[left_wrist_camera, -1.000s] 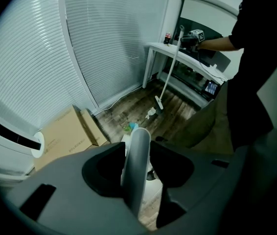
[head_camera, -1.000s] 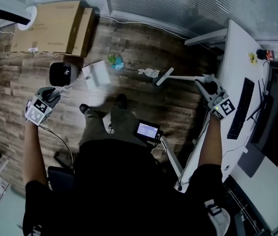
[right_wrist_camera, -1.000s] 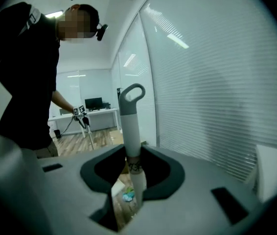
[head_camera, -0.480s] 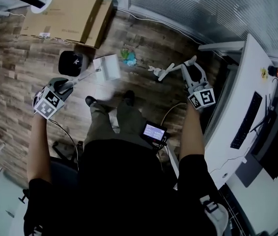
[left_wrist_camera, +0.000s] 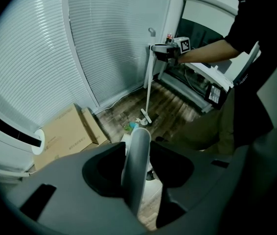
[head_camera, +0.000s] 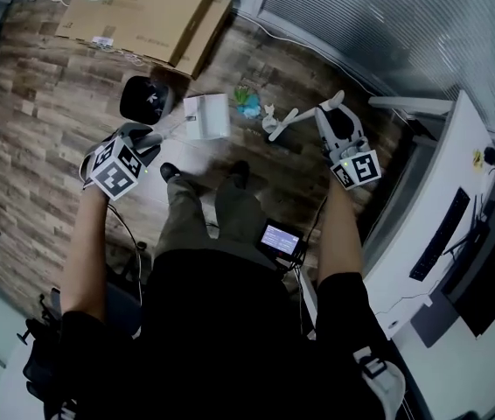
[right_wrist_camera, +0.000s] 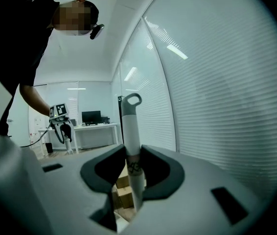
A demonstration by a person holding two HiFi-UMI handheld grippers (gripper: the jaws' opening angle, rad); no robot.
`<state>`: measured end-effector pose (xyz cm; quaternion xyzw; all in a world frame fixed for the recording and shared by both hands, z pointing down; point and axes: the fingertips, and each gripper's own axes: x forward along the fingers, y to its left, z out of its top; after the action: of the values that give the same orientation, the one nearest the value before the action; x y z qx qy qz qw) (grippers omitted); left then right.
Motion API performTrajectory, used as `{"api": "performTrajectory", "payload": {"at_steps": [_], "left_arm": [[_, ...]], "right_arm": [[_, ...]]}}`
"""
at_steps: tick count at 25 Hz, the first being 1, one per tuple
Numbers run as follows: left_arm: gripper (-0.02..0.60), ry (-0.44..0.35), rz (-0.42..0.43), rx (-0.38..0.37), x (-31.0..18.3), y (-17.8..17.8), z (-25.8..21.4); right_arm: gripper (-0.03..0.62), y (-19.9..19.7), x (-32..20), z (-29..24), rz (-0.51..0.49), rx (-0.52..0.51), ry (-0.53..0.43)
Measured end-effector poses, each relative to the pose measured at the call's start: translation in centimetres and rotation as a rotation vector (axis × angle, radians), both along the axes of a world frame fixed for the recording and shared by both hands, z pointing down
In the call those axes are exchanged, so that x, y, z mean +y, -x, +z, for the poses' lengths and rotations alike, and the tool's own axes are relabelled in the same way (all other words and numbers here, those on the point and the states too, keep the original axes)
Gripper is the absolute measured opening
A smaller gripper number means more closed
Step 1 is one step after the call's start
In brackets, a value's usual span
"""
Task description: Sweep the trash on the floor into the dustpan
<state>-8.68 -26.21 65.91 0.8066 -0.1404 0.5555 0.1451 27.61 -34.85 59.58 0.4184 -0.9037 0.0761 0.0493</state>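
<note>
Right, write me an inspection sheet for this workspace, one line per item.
Surface: wood-plank floor, trash not yet in the pan.
Job's things: white dustpan and broom head on either side of the green-blue scrap and white crumpled paper.
Clutter: cardboard boxes by the wall; black round object beside the dustpan.
Grippers: left gripper shut on dustpan handle; right gripper shut on broom handle.
Cables: white cable along the wall foot.
Surroundings: blinds; white desk with keyboard and monitor.
</note>
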Motion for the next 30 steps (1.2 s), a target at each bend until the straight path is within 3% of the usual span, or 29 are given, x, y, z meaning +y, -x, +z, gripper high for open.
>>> {"api": "performTrajectory", "payload": {"at_steps": [9,20,30], "left_arm": [[0.144,0.030,-0.071,0.005,1.1,0.1,-0.1],[0.143,0.038,-0.052,0.021,1.0,-0.8,-0.1],[0.143,0.034,-0.050,0.025,0.5,-0.6,-0.1]], "right_arm": [[0.100,8.4,-1.0,-0.2,-0.193,-0.002,-0.031],[0.098,17.2,-0.6,-0.4,-0.455,-0.044,-0.080],[0.101,24.8,2.8,-1.1,-0.698,-0.182,-0.070]]}}
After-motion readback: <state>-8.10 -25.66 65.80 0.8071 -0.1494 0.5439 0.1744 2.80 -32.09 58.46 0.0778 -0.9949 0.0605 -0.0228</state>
